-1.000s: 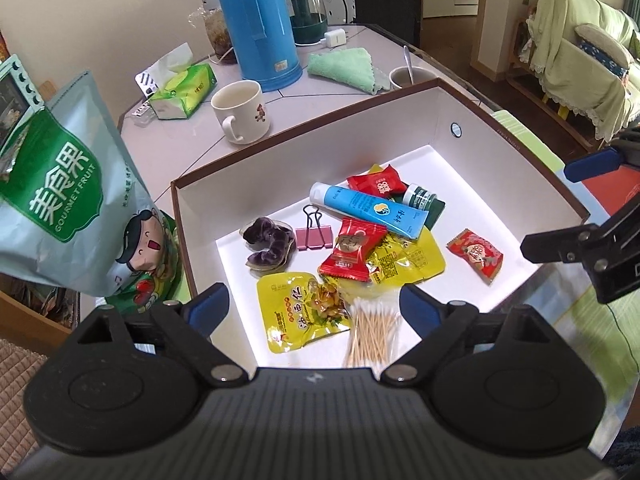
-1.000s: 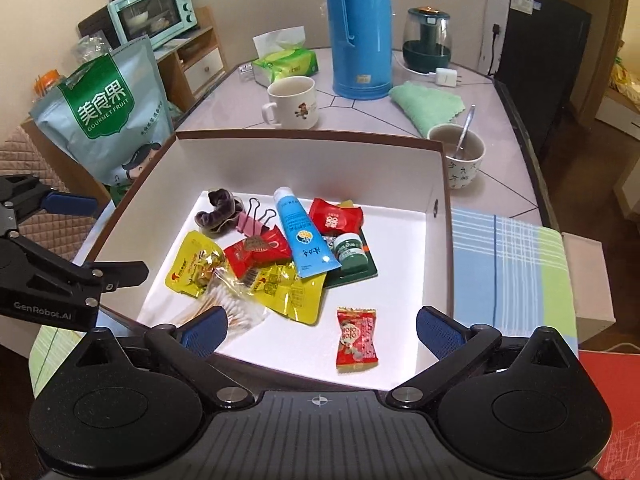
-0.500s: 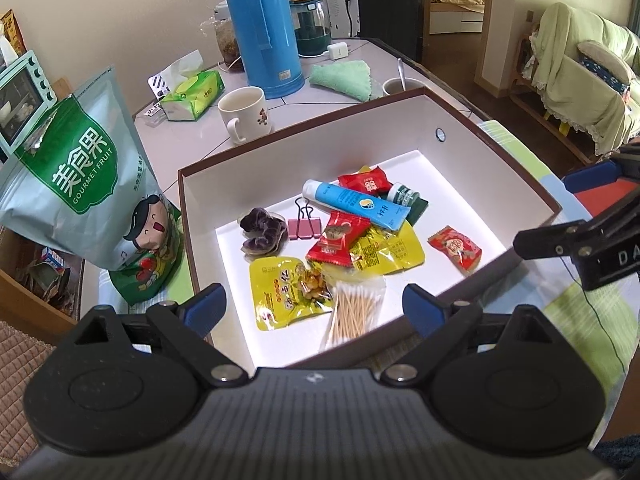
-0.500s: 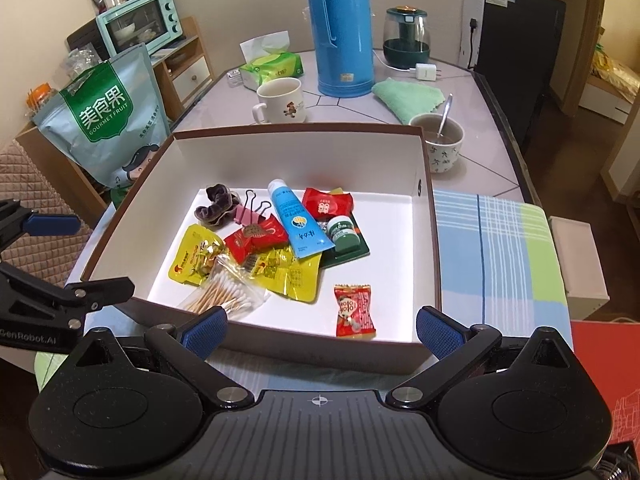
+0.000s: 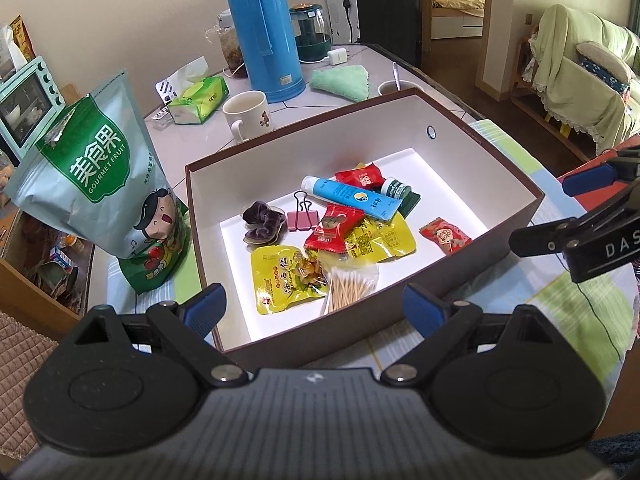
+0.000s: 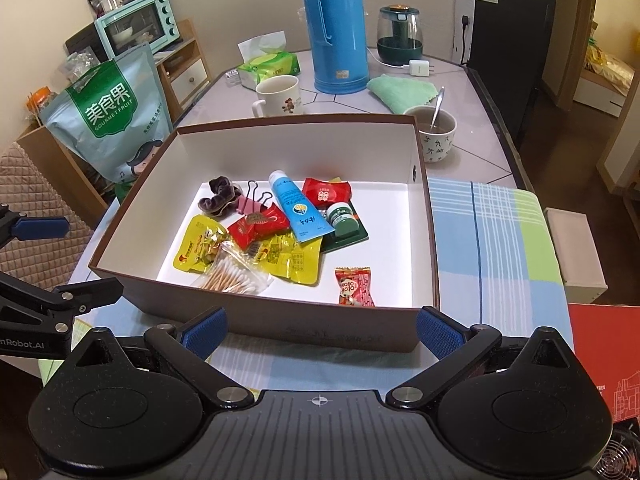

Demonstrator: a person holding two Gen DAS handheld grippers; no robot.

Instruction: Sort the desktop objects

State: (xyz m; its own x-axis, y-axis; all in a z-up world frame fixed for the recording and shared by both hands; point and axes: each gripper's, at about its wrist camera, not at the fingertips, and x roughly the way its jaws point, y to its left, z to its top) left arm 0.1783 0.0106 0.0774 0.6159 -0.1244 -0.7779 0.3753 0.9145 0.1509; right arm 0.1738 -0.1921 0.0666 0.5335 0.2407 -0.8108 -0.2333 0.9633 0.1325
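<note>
A brown box (image 5: 460, 276) with white inside, also in the right wrist view (image 6: 320, 332), holds a blue tube (image 5: 352, 197), a pink binder clip (image 5: 303, 218), a dark scrunchie (image 5: 262, 225), red and yellow snack packets (image 5: 280, 276), cotton swabs (image 5: 352, 284), a small green jar (image 5: 396, 189) and a red candy (image 6: 354, 286). My left gripper (image 5: 314, 308) is open and empty, held back from the box's near left corner. My right gripper (image 6: 320, 328) is open and empty in front of the box's near wall.
Behind the box stand a blue thermos (image 6: 334, 26), a white mug (image 6: 278, 96), a tissue pack (image 6: 268, 66), a green cloth (image 6: 400, 90) and a cup with a spoon (image 6: 434, 130). A large snack bag (image 5: 100, 184) stands left of the box. A checked cloth (image 6: 492, 240) lies on the right.
Both grippers have pulled back and up from the box, so it looks smaller and its near wall now shows. The items inside have not moved.
</note>
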